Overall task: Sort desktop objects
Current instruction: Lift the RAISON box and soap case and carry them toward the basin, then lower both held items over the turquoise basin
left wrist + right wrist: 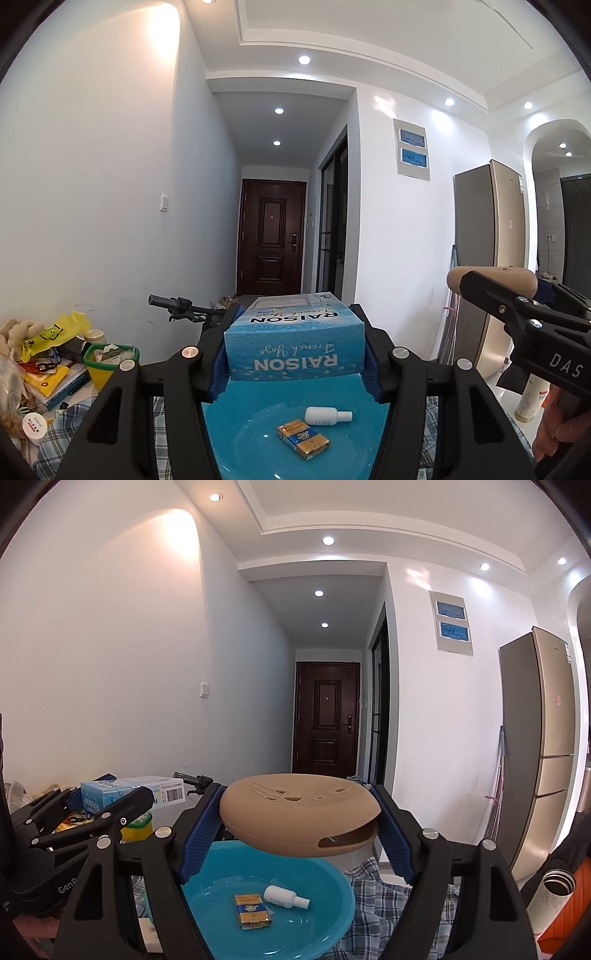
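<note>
White walls and a dark door at the end of a hallway stand behind the tabletop (388, 897), which has a checked cloth. Left claw (295, 354) grasps a blue tissue box (295, 345). Right claw (299, 830) grasps a tan round case (299, 812). Both are held above a blue basin (332, 893) that contains a cigarette pack (252, 911) and a small white bottle (285, 896).

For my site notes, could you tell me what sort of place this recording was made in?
Most likely a private flat: a dark wooden entrance door ends a narrow hallway, a tall fridge stands to the right, and household clutter crowds the table.
</note>
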`<state>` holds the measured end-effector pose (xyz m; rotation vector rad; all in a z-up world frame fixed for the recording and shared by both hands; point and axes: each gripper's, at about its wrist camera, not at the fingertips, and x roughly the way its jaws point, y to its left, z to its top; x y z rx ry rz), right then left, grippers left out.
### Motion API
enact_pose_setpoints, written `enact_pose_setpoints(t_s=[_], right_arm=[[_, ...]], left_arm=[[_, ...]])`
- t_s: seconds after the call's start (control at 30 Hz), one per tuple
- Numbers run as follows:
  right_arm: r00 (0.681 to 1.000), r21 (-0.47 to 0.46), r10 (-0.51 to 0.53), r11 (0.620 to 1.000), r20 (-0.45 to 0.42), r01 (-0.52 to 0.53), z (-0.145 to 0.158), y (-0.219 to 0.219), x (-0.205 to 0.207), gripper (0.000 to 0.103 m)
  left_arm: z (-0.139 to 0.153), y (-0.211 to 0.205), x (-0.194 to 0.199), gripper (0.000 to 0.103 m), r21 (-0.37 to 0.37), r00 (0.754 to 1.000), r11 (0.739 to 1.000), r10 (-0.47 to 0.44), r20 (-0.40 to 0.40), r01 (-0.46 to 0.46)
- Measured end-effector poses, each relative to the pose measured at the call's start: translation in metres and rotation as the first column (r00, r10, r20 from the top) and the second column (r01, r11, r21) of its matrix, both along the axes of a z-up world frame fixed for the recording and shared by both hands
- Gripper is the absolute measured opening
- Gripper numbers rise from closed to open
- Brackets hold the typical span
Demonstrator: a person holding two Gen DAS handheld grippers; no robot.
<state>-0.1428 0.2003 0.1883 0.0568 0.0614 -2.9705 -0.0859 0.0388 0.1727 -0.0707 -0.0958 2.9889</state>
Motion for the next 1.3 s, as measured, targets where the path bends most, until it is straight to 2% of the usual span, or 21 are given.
enact_pose_setpoints(t_s=[0.3, 0.47, 0.57, 0.77, 0.87, 1.03, 1.3], right_arm=[[1.0, -0.06, -0.016, 0.998, 0.007, 0.017, 0.004, 0.004, -0.046, 0.078], [0.999, -0.004, -0.05, 0.999, -0.008, 0.05, 0.002, -0.003, -0.063, 0.078], [0.999, -0.008, -0.036, 0.999, -0.007, 0.035, 0.001, -0.004, -0.07, 0.078], [0.999, -0.023, -0.034, 0.999, 0.01, 0.034, -0.01, -0.001, -0.081, 0.078], [0.999, -0.022, -0.019, 1.0, 0.036, 0.019, -0.015, 0.002, -0.089, 0.078], [0.999, -0.036, -0.022, 0.999, 0.038, 0.024, -0.015, 0.009, -0.092, 0.078], [0.999, -0.041, -0.009, 0.999, 0.04, 0.01, -0.016, 0.01, -0.094, 0.078]], left_arm=[[0.012, 0.0, -0.062, 0.059, 0.066, 1.0, 0.998, -0.021, 0.001, 0.021], [0.01, 0.002, -0.08, 0.059, 0.078, 1.0, 0.997, -0.022, -0.017, 0.023], [0.01, 0.005, -0.091, 0.059, 0.084, 0.999, 0.996, -0.034, -0.012, 0.035], [-0.001, 0.003, -0.095, 0.059, 0.089, 0.999, 0.996, -0.023, -0.028, 0.025], [-0.004, 0.005, -0.099, 0.059, 0.054, 0.999, 0.998, -0.03, -0.017, 0.031], [-0.01, 0.003, -0.108, 0.059, 0.068, 0.999, 0.997, -0.033, 0.018, 0.032], [-0.014, 0.007, -0.112, 0.059, 0.049, 0.999, 0.999, -0.024, 0.04, 0.022]])
